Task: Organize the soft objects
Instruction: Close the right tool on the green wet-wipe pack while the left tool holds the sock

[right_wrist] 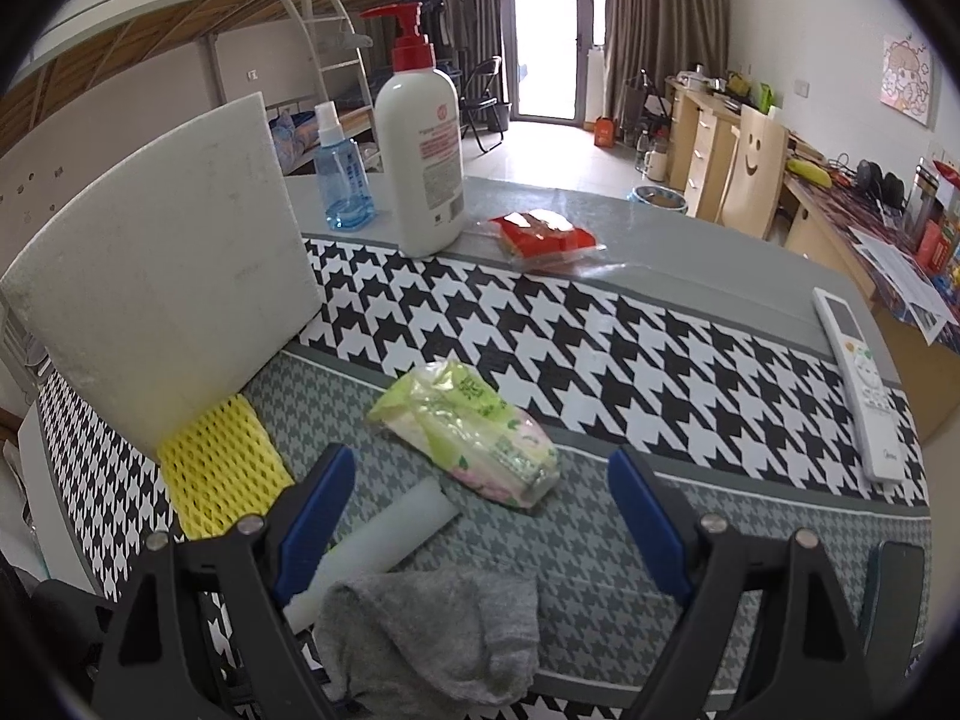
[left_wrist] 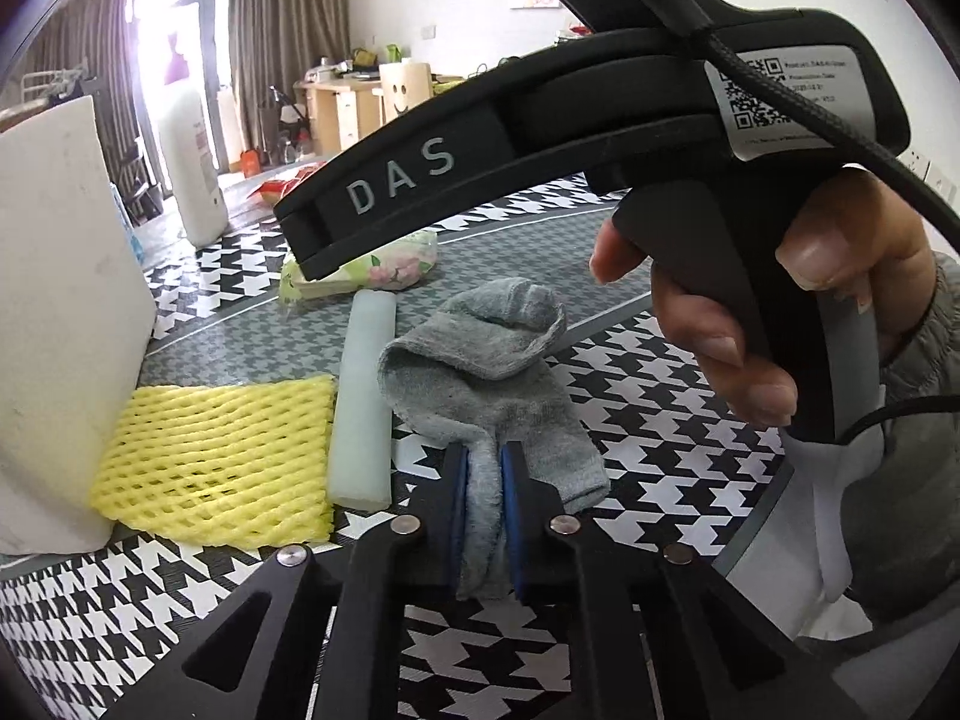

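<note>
Nearest: left gripper (left_wrist: 483, 495) pinched tight on grey sock (left_wrist: 486, 378) toe, sock on mat. Right gripper (right_wrist: 480, 516) spread wide, holding nothing, above sock. Beyond, left: foam stick (left_wrist: 363, 402), yellow foam net (left_wrist: 219, 459) lined by white foam block (left_wrist: 66, 300). Farther: tissue pack (right_wrist: 471, 432) loose. Est. half done; sock, tissue left.

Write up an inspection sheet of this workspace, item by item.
Surface: table under a black-and-white patterned cloth.
Job's things: grey sock, yellow foam net, pale foam stick, white foam board, tissue pack.
Clutter: lotion bottle, blue spray bottle, red packet, remote control.
Grippers: left gripper shut on the sock; right gripper open above it.
Cables: black cable on the right gripper.
Surroundings: bunk bed, desk, curtains.
</note>
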Tool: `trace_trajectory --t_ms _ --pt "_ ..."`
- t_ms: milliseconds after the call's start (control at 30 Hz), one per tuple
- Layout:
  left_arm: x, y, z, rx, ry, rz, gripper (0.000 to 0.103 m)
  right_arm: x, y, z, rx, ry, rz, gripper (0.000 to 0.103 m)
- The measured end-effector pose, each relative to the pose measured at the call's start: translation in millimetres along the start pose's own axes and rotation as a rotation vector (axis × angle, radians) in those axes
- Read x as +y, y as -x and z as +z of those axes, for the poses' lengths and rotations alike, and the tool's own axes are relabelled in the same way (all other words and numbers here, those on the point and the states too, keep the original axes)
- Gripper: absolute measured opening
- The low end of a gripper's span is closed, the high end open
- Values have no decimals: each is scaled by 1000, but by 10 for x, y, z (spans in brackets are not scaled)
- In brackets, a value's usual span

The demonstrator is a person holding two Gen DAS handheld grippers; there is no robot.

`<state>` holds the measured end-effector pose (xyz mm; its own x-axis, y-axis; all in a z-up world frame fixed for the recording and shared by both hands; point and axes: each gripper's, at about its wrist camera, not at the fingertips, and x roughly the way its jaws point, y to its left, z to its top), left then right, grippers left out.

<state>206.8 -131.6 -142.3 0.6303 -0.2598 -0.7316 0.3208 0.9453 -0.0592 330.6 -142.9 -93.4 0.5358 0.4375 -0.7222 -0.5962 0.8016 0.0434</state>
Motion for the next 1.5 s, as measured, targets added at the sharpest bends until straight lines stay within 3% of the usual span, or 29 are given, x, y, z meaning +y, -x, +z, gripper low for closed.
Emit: trace_trajectory --t_ms 600,1100,1300,1333,1367,1500 --pt "119 497 -220 -46 31 -19 10 76 -205 58 36 29 35 89" --pt "421 949 -413 -91 119 62 10 33 -346 16 70 27 9 58" --pt "549 1067 -443 -106 158 97 10 44 -413 5 89 39 -12 56" --pt "570 1091 -442 -111 167 101 10 54 -420 3 89 42 -17 53" --pt "591 1108 -447 -117 175 108 10 60 -421 0 89 45 -20 44" --pt "652 1147 -425 -126 202 124 10 78 -413 -11 90 44 -22 39"
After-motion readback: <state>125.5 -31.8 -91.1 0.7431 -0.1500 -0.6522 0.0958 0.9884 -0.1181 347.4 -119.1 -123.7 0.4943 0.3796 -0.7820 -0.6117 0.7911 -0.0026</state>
